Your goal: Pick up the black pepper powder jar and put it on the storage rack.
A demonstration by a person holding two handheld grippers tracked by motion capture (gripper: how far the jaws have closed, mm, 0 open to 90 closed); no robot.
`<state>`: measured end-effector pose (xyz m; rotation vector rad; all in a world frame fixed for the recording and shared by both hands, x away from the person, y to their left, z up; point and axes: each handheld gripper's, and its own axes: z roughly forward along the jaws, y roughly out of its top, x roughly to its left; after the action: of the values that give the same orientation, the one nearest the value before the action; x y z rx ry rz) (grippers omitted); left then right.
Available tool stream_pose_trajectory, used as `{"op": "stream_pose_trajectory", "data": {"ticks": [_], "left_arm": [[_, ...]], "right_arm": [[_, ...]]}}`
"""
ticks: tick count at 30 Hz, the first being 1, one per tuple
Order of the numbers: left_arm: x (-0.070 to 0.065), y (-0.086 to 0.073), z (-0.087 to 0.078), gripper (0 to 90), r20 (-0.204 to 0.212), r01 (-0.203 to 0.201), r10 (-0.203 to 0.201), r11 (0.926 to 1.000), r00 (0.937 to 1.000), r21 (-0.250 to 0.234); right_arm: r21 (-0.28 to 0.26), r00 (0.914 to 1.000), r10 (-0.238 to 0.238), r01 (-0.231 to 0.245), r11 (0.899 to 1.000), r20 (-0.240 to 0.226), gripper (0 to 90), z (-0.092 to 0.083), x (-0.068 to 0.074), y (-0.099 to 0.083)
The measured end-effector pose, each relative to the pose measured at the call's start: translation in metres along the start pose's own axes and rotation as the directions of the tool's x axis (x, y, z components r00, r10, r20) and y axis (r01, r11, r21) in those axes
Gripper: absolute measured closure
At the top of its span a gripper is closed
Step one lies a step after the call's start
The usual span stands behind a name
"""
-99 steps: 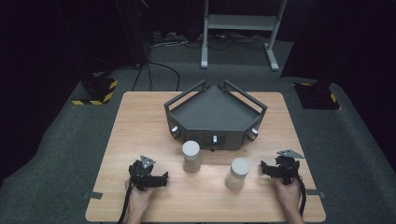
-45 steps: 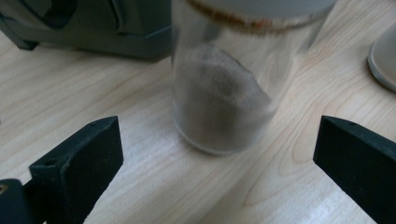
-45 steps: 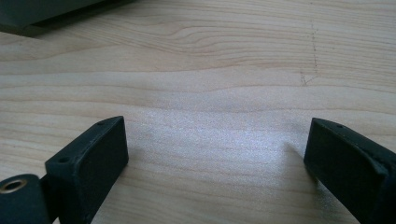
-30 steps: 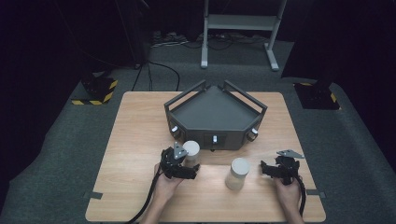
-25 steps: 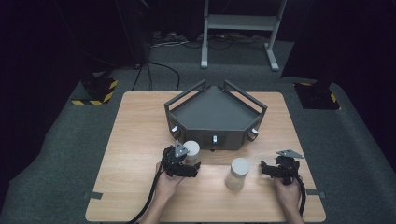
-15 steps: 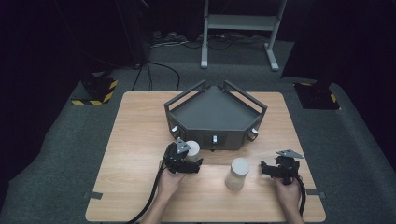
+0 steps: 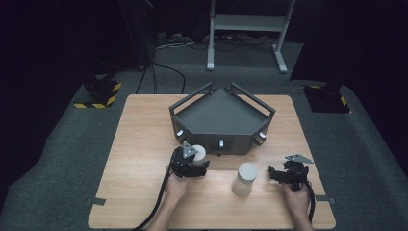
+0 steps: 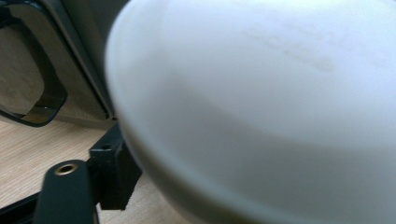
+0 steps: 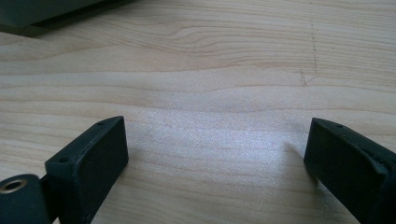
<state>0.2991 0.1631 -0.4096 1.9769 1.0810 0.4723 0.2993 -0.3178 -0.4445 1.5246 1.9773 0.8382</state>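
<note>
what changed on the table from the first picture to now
The left gripper moved from the near left of the table forward and right to the left white cup by the dark tray. Its jaws have just been closing with that cup between them; contact isn't clear. The right gripper, jaws open, both cups and the tray stayed put, including the right white cup.

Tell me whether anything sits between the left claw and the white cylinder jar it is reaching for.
Nothing visible does. The left claw already has the white cylinder jar between its jaws, which have just been closing; in the left gripper view the jar sits right against the lens, beside the dark grey tray.
</note>
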Motion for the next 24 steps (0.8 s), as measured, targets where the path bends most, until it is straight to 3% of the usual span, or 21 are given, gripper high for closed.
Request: {"op": "stream_pose_trajectory", "data": {"ticks": [6,11,24], "left_arm": [[-0.0017,-0.0011,-0.0002,31.9,0.005,-0.007,0.007,1.0,1.0,-0.005],[-0.007,0.0007,-0.0003,32.6,-0.014,-0.027,0.027,0.9996,0.9996,-0.002],[-0.0089,0.0002,-0.0017,33.4,-0.021,-0.024,0.024,0.9997,0.9995,-0.004]], "right_arm": [[0.0,1.0,0.0,0.0,1.0,0.0,5.9,0.0,0.0,0.0],[0.0,1.0,0.0,0.0,1.0,0.0,5.9,0.0,0.0,0.0],[0.0,1.0,0.0,0.0,1.0,0.0,5.7,0.0001,0.0001,0.0001]]}}
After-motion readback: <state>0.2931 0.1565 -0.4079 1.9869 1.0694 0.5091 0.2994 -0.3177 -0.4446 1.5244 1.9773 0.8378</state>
